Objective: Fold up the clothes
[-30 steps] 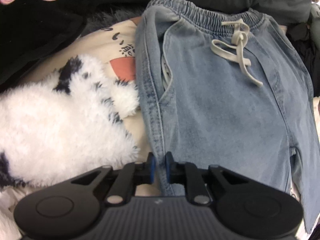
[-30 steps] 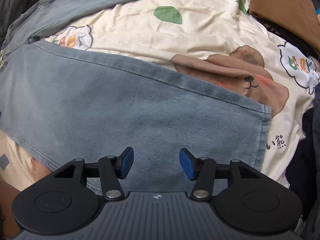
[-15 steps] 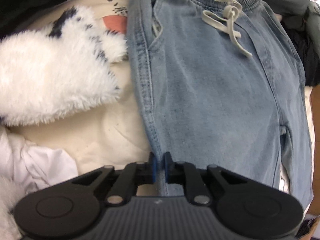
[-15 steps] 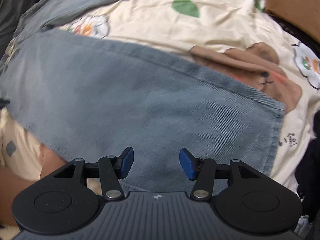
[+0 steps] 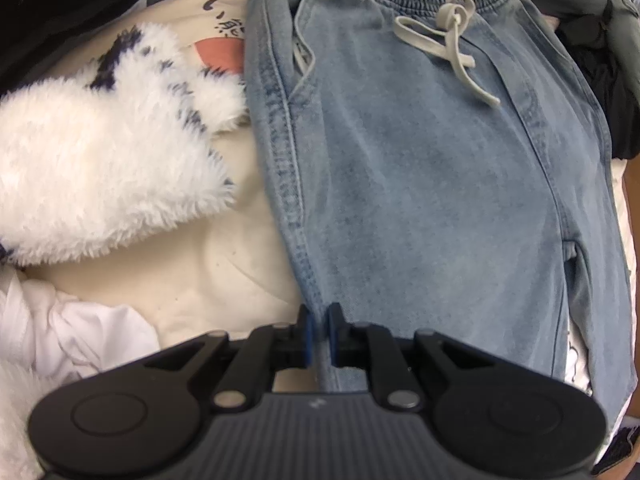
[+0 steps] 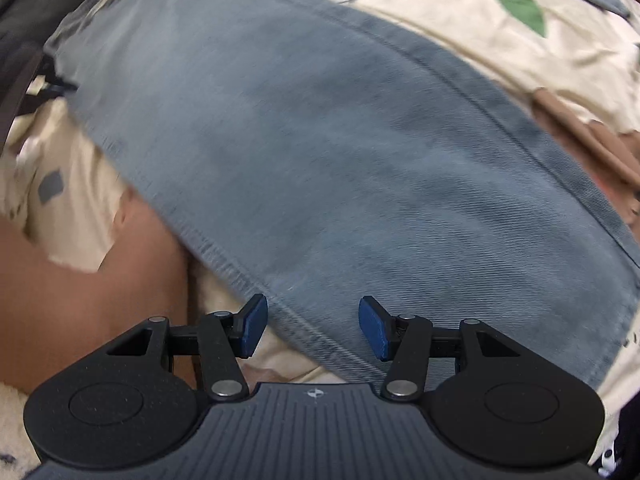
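Denim trousers [image 5: 420, 184] spread on cartoon-print bedsheet [image 6: 460, 12].
Left gripper [image 5: 319, 334] pinches side seam, fingers nearly together; right gripper [image 6: 313, 326] wide apart, leg edge between fingers, ungripped.

A cream cartoon-print bedsheet [image 5: 224, 280] carries light denim trousers [image 5: 420, 184], white fluffy garment [image 5: 100, 168]

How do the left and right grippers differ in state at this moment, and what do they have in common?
The left gripper is shut, its blue pads pinching the side seam of the jeans; the right gripper is open, its pads wide apart and gripping nothing. The left sits at the seam edge below the pocket; the right hangs over a jeans leg near its edge. Both share the same black body and blue pads and face the same light denim.
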The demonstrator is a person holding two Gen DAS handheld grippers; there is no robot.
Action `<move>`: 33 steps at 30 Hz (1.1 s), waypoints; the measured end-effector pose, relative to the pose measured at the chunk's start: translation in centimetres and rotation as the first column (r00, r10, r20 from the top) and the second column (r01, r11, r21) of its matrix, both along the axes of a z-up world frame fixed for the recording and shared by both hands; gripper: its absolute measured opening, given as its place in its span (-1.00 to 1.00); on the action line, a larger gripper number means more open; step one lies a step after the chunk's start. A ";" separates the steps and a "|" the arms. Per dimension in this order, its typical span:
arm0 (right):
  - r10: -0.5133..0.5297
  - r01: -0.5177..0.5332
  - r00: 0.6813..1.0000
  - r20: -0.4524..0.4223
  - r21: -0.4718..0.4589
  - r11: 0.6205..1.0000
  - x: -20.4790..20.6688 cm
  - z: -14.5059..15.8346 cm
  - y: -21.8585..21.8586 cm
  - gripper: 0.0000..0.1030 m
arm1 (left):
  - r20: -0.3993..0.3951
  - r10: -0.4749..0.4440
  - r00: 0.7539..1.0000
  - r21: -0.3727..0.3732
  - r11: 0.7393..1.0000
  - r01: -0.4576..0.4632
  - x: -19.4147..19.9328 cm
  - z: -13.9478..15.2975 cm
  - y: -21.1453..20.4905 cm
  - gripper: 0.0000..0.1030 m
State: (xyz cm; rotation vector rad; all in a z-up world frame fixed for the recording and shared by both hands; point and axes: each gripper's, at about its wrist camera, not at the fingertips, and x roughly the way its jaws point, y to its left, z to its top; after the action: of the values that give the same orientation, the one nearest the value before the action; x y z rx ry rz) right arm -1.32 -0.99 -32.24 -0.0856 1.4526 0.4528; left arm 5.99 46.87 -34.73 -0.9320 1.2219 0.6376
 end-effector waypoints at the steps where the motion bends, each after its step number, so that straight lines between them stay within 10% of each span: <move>1: 0.010 -0.010 1.000 -0.003 0.001 1.000 -0.1 -0.1 0.2 0.10 | -0.001 0.002 1.000 0.000 1.000 -0.002 0.0 -0.1 0.0 -0.83; 17: 0.221 -0.215 0.975 0.023 -0.140 0.966 -1.5 -2.1 4.2 0.11 | -0.005 0.007 1.000 -0.038 0.999 -0.007 -0.4 -1.0 0.6 -0.82; 25: 0.140 -0.133 0.988 0.061 -0.104 0.986 -0.8 -0.5 2.4 -0.38 | -0.004 0.017 1.000 -0.055 0.998 -0.017 -0.7 -1.3 0.9 -0.81; 33: 0.200 -0.189 0.978 0.066 -0.145 0.971 -1.3 -2.0 4.1 -0.36 | 0.008 0.060 0.998 -0.096 0.994 -0.059 -1.4 -1.1 1.9 -0.81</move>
State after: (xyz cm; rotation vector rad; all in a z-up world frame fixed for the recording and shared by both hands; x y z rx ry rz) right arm -2.60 3.08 -34.23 -0.3559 1.4009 0.5019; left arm 4.58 48.72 -35.88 -1.0546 1.2268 0.6245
